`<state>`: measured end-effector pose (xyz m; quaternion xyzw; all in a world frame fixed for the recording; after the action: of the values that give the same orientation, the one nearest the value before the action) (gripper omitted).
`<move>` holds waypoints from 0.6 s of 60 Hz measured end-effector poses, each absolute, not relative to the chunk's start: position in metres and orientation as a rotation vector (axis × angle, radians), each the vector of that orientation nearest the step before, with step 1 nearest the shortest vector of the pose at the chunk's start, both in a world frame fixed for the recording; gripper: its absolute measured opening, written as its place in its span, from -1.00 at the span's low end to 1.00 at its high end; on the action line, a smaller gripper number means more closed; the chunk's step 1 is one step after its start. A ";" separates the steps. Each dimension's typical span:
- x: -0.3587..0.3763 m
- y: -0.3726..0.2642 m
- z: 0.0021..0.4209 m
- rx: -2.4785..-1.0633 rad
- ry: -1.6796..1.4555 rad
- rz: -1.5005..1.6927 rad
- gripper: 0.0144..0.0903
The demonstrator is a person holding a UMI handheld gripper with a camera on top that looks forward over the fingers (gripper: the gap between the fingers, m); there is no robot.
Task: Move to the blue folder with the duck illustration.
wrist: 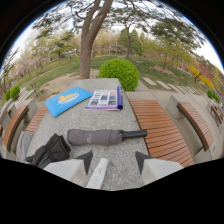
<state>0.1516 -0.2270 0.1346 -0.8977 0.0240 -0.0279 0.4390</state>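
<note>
A blue folder with a yellow duck picture lies on the far left part of a grey stone table, well beyond my fingers. My gripper is low at the table's near edge, open, with nothing held. A white strip-like object shows between the two fingers, close to the camera. The left finger and the right finger point toward the table's middle.
A folded grey umbrella lies across the table just ahead of the fingers. An open magazine sits right of the folder. A black bag rests at the near left. Wooden benches flank the table; a bush and tree stand behind.
</note>
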 end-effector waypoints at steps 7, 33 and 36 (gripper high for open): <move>0.148 -0.223 0.133 -2.231 0.065 -0.071 0.86; 0.082 -0.225 0.140 -2.218 0.037 -0.061 0.84; 0.068 -0.225 0.140 -2.215 0.029 -0.056 0.84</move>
<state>0.0677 -0.2253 0.1402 -0.8944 0.0116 -0.0227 0.4466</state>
